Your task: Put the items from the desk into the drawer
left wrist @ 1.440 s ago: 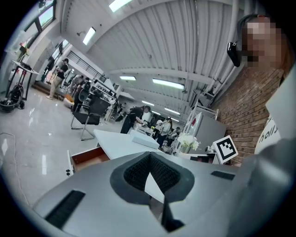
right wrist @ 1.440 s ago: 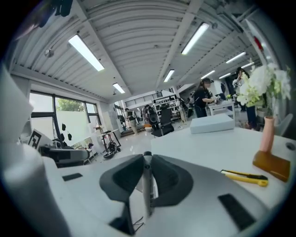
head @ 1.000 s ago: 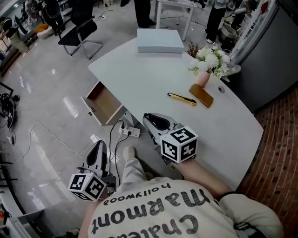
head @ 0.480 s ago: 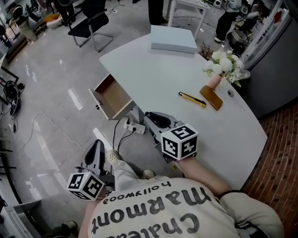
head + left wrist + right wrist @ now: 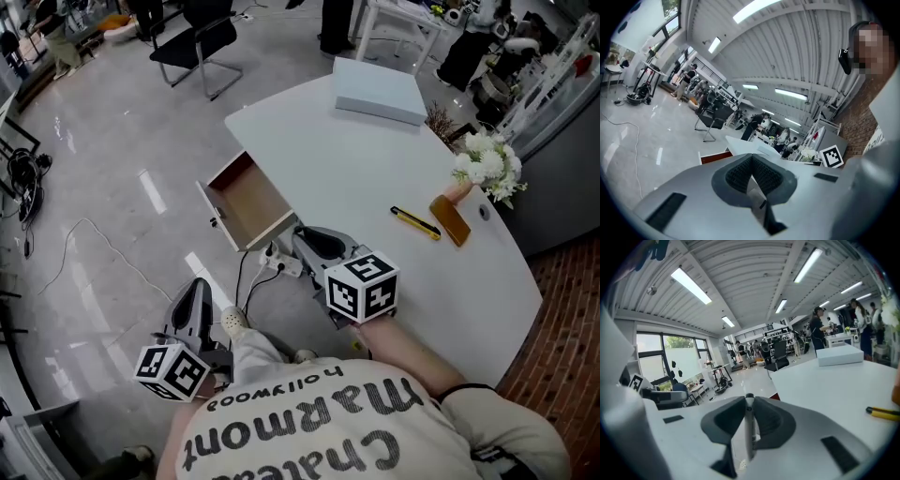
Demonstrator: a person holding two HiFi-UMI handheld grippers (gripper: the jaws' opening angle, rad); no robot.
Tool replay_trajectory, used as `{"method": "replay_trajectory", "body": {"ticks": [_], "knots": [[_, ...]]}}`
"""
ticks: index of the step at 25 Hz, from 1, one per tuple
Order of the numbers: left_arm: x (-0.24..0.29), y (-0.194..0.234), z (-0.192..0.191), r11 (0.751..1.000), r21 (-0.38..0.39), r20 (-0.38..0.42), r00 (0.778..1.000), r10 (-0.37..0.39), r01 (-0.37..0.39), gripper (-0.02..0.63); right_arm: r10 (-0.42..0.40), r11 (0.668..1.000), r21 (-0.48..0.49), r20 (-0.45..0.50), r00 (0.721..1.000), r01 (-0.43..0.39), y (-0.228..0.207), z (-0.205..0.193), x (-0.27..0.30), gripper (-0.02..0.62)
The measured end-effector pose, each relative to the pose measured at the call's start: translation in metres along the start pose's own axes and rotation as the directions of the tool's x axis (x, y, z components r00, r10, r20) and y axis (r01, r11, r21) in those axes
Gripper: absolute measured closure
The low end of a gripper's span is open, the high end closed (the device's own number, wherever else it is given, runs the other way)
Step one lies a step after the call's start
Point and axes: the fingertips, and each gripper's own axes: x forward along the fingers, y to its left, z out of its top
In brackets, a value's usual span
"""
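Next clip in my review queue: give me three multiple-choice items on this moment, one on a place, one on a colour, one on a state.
1. Where does the yellow utility knife lie?
A) on the floor
B) on the desk, beside the brown case
C) on a chair

2. What colour is the flat box at the desk's far end?
A) red
B) black
C) light blue

3. How does the drawer stand?
A) pulled out
B) pushed shut
C) taken out and lying on the desk

Answers:
1 B: the head view shows the knife on the white top, just left of the case.
2 C: the box is pale blue against the white desk.
3 A: the drawer juts out from the desk's edge with its brown inside showing.
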Motion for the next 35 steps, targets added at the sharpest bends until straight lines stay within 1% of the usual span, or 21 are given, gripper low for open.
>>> {"method": "replay_trajectory", "body": {"ticks": [5, 13, 20, 26, 30, 35], "knots": [[0.025, 0.032, 0.031, 1.0, 0.006, -0.016, 1.0, -0.007, 0.008, 0.607, -0.01, 1.0, 0.01, -0.001, 1.0, 0.01, 0.005, 0.021, 0.04, 0.526], [0.062, 0.078, 0.082, 1.0, 0.019, -0.01, 1.0, -0.017, 0.017, 0.607, -0.024, 0.999, 0.023, -0.002, 1.0, 0.024, 0.009, 0.054, 0.099, 0.525], [0.092, 0.107, 0.111, 0.998, 0.023, -0.035, 0.998, -0.051, 0.051, 0.607, -0.065, 0.997, 0.039, 0.006, 0.998, 0.064, 0.006, 0.074, 0.137, 0.525], [0.11, 0.135, 0.139, 0.995, 0.04, -0.035, 0.995, -0.092, 0.093, 0.607, -0.103, 0.994, 0.05, 0.025, 0.994, 0.102, 0.01, 0.091, 0.17, 0.525], [0.119, 0.153, 0.152, 0.994, 0.048, -0.039, 0.994, -0.097, 0.099, 0.607, -0.118, 0.992, 0.055, 0.033, 0.992, 0.116, 0.013, 0.096, 0.188, 0.525], [0.123, 0.175, 0.16, 0.994, 0.049, -0.055, 0.994, -0.097, 0.099, 0.607, -0.127, 0.991, 0.054, 0.022, 0.992, 0.125, 0.019, 0.095, 0.211, 0.526]]}}
